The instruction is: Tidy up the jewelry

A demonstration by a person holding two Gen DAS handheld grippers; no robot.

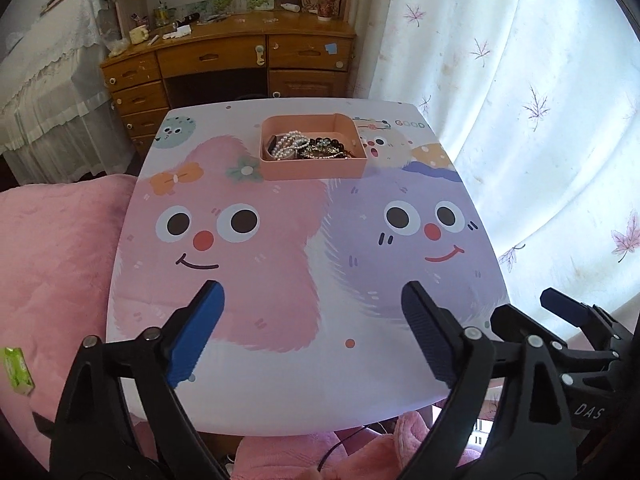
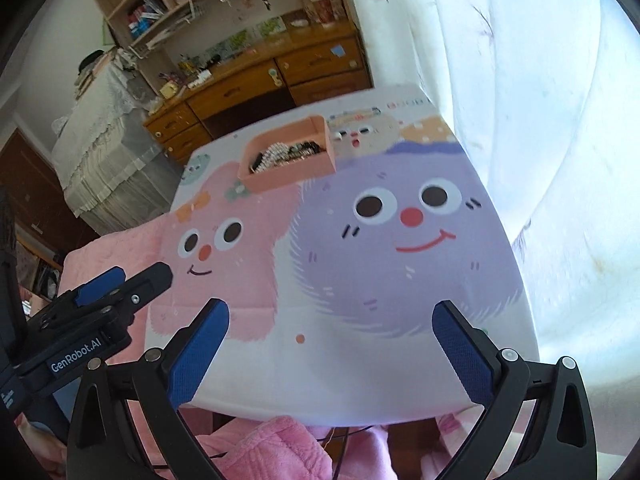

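A peach-pink tray stands at the far middle of the cartoon-print table. It holds a heap of jewelry: a white pearl strand and dark and gold pieces. The tray and jewelry also show in the right wrist view. My left gripper is open and empty above the table's near edge. My right gripper is open and empty, also near the front edge. The right gripper shows at the right of the left wrist view, and the left gripper at the left of the right wrist view.
A wooden desk with drawers and clutter stands behind the table. White curtains hang on the right. A pink quilt lies to the left, with a green packet on it. A lace-covered bed is at far left.
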